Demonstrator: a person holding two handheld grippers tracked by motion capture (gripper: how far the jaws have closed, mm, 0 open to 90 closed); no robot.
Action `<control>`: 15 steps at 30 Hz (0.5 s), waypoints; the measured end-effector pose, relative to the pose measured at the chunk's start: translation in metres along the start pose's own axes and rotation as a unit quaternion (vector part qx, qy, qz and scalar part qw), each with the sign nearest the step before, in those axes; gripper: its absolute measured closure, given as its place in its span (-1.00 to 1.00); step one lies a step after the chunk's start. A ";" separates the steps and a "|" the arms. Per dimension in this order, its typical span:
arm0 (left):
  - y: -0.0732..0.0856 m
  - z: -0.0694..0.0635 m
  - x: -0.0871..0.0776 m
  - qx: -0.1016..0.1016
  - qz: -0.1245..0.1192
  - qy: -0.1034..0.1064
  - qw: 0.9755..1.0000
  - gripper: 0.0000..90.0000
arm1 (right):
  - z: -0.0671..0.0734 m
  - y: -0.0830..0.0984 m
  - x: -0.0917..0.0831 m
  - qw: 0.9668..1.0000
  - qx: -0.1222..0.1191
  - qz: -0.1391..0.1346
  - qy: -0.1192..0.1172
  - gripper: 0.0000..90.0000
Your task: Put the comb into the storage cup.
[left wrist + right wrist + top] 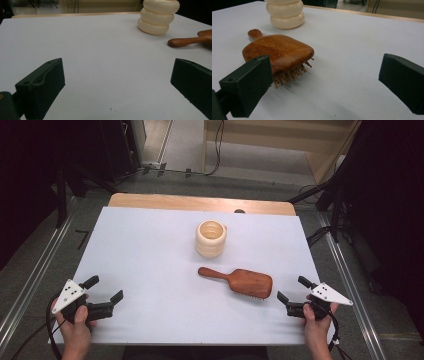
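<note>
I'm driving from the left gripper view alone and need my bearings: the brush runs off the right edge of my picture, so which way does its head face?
Observer: The wooden hairbrush lies bristles down on the white table, smooth back up.
Operator: Is the other gripper near it?
Observer: The right gripper hovers just beyond the brush's head, jaws open, nothing between them.
Operator: Anything inside that cream ribbed holder?
Observer: From the high view, the cream ribbed cup looks empty; its bottom is not fully visible.
</note>
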State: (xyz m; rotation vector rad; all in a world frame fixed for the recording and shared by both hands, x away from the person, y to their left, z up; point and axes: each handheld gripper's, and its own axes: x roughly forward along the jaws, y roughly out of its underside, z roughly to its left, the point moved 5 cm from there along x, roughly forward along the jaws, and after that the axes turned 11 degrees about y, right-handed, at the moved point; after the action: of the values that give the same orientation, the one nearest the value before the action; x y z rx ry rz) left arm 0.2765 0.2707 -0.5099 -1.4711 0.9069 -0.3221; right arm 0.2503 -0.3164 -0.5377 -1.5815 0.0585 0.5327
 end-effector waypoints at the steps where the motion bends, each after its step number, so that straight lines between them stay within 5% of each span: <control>1: 0.000 0.000 0.000 0.000 0.000 0.000 1.000 -1.00 | 0.000 0.000 0.000 1.000 0.000 0.000 0.000 -1.00; 15: -0.017 -0.015 0.000 0.000 -0.025 0.022 0.999 -1.00 | 0.001 0.000 -0.001 1.000 -0.002 -0.003 -0.005 -1.00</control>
State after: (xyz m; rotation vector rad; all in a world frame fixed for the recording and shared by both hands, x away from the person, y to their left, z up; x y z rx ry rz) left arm 0.2718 0.2583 -0.4914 -1.4936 0.9066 -0.3929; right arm 0.2494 -0.3155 -0.5374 -1.5830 0.0458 0.5357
